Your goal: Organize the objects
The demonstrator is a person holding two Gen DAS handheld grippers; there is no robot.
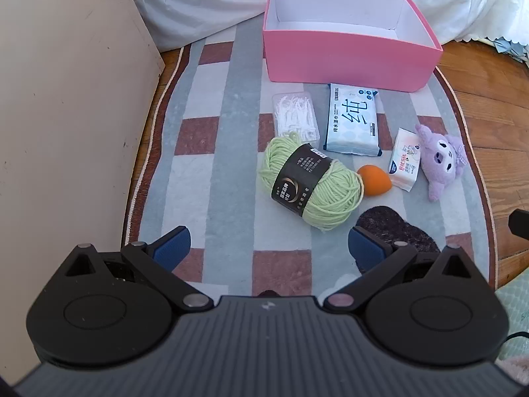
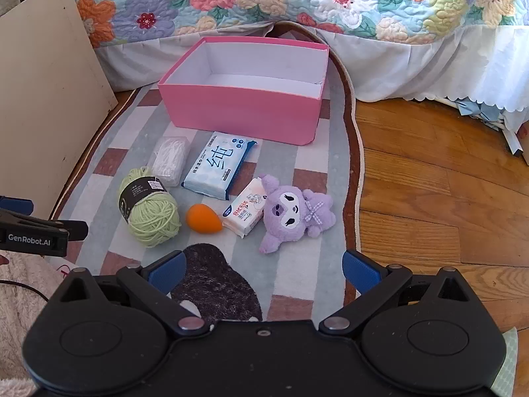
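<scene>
Both tools are hanging back over the rug, and nothing has gone in yet. The left gripper point(image 1: 268, 248) has its blue pads spread wide with only checked rug between them; the right gripper point(image 2: 263, 271) is just as wide apart and just as bare.

Straight ahead of both, at the far end of the rug, sits the open pink cardboard box with a white lining point(image 1: 350, 56). What shows of its floor is bare, though the near wall hides part of it. So I'd call this the very start: no item stowed, all six still to go.

Out on the oval grey, white and brown checked rug point(image 1: 218, 172), between the grippers and the box:
- the ball of pale green yarn with a black paper band point(image 1: 312, 182), nearest the left gripper, just ahead and slightly right of its pads;
- the orange egg-shaped makeup sponge point(image 1: 373, 180), touching the yarn's right side;
- the small white tissue pack with pink print point(image 2: 246, 210), ahead of the right gripper;
- the purple plush toy with a checked bow point(image 2: 294, 211), leaning on that pack;
- the clear plastic case of white floss picks point(image 1: 296, 117), beyond the yarn;
- the blue-and-white wet-wipes pack point(image 1: 353, 122), just short of the box's front wall.

My guess: yarn for the left, plush for the right.
</scene>
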